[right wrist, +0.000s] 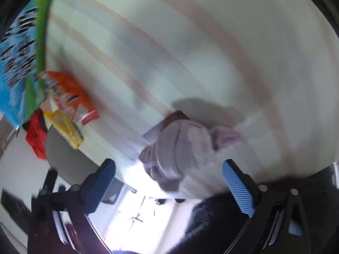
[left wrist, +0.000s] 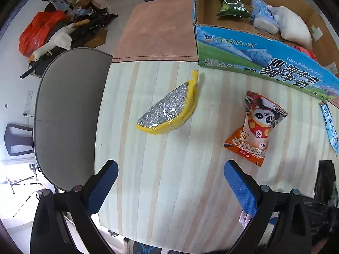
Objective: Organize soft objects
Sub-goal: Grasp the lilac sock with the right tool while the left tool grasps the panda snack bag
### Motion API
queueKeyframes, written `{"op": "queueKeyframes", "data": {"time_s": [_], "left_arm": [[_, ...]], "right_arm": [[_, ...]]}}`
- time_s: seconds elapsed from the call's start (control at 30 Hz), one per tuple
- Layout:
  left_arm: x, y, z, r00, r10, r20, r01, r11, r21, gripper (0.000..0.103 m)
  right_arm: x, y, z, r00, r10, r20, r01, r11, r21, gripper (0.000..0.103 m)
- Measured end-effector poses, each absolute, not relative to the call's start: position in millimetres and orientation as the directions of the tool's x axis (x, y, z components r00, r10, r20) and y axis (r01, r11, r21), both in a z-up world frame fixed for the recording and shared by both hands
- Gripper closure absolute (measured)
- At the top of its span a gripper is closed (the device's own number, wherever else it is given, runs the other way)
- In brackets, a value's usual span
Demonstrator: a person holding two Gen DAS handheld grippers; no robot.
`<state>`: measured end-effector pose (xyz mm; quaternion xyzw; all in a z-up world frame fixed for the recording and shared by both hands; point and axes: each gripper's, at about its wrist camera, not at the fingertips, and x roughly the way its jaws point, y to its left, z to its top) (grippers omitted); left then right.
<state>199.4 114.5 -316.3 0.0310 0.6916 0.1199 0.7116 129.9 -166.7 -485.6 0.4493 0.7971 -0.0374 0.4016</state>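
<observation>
A yellow sponge with a silver glitter face (left wrist: 168,111) lies wrapped in film on the striped table (left wrist: 169,180). To its right lies an orange panda snack bag (left wrist: 257,129). My left gripper (left wrist: 170,169) hovers open above the table, below both, with nothing between its blue pads. The right wrist view is blurred. There, a grey-lilac plush toy (right wrist: 180,154) lies near the table's edge, just ahead of my right gripper (right wrist: 169,169), whose jaws stand wide and apart from it. The snack bag (right wrist: 70,93) and sponge (right wrist: 65,129) show small at the left.
An open milk carton box (left wrist: 254,57) at the back right holds a green packet (left wrist: 231,3), a blue tissue pack (left wrist: 263,15) and a white bag (left wrist: 294,25). A grey chair back (left wrist: 67,116) stands left of the table. A blue sachet (left wrist: 329,127) lies at the right edge.
</observation>
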Motion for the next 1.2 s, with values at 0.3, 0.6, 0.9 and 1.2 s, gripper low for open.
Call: {"op": "queueKeyframes", "data": {"time_s": [0.3,0.6,0.9,1.2], "left_arm": [[229.7,63.3,-342.5,-0.008,0.047,-0.999,0.027,0.999,0.046,0.001],[269.0,7.8,-408.8,-0.127,0.003,-0.992,0.168,0.986,-0.018,0.006],[272.8,8.6,-418.9,-0.121,-0.003,-0.993,0.116,0.993,-0.017,0.058],[252.1,29.2,-353.9,-0.008,-0.091,-0.996,0.049,0.995,-0.091,0.064]], "right_arm": [[173.5,-173.2,-434.6,-0.286,0.368,-0.885,0.318,0.908,0.274,0.057],[218.1,-196.4,-404.5,-0.221,0.122,-0.968,0.068,0.992,0.109,0.059],[233.8,-168.4,-404.8,-0.245,0.095,-0.965,0.021,0.995,0.093,0.059],[239.8,-156.4,-365.7,-0.219,0.157,-0.963,-0.012,0.986,0.164,0.059]]}}
